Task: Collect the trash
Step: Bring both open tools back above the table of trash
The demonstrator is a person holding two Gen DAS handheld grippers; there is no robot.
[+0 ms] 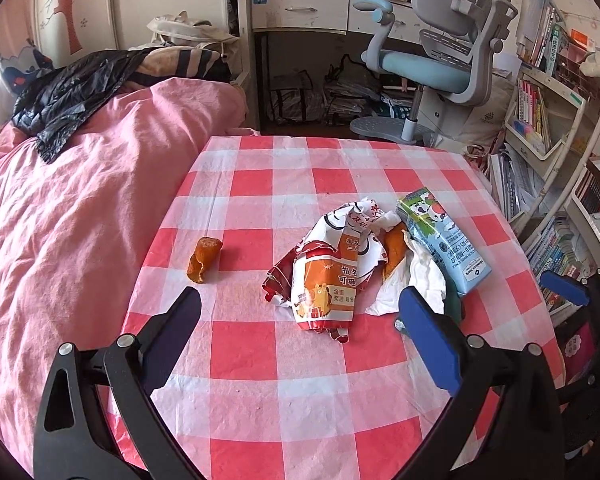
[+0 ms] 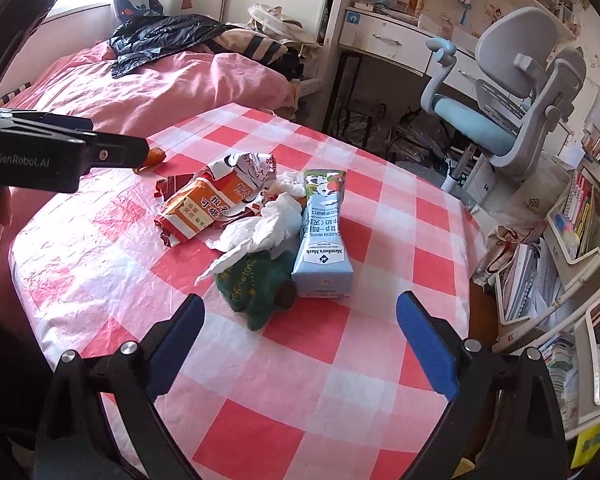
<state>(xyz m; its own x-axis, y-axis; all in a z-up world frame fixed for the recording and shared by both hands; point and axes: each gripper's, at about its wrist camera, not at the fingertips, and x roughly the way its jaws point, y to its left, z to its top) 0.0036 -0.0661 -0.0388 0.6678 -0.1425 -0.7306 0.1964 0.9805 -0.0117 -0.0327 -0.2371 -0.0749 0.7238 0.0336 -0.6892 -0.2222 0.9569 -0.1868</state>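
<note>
Checkered table point(image 2: 260, 360) w/ trash piled mid-frame: snack wrapper point(image 2: 204, 208), tissue point(image 2: 260, 232), milk carton point(image 2: 324, 248). Left gripper point(image 1: 300, 312) and right gripper point(image 2: 300, 320) both spread wide, empty. Wrapper's prob light, crinkly; pinch a folded edge.

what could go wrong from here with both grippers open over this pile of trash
1. The crumpled white tissue lies draped over the green plush toy and against the milk carton; a grab by the right gripper may catch the toy, which may not be trash.
2. The snack wrapper is torn and loose, so the left gripper may pinch only a flap.
3. The lone orange peel sits near the table edge and could get nudged off.
</note>
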